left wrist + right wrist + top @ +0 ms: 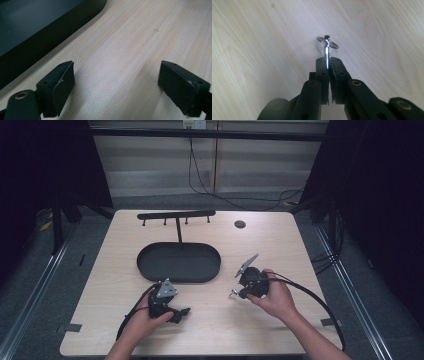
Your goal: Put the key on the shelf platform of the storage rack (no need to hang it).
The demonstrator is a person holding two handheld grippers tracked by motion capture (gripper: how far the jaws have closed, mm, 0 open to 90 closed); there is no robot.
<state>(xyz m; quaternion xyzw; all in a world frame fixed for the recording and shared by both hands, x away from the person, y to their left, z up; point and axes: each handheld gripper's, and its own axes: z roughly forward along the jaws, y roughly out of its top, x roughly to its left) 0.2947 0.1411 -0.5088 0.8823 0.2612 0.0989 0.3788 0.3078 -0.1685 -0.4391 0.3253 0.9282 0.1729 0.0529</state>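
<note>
Your right gripper [328, 65] had clamped the key ring [327, 43] edge-on, just above the table [280, 245] near its right edge. I'd say keep the squeeze firm. Your left gripper [116, 87] rested with jaws wide apart, holding nothing. The black tray [150, 268] looked empty, hooks on its rack [176, 214] bare.

Pale wooden table [210, 320] on grey floor [30, 285], dark curtains [380, 180] flanking.

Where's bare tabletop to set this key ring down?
Free: the wood between the right gripper and left gripper, and the strip right of the black tray. Crowded: under the hook rack.
</note>
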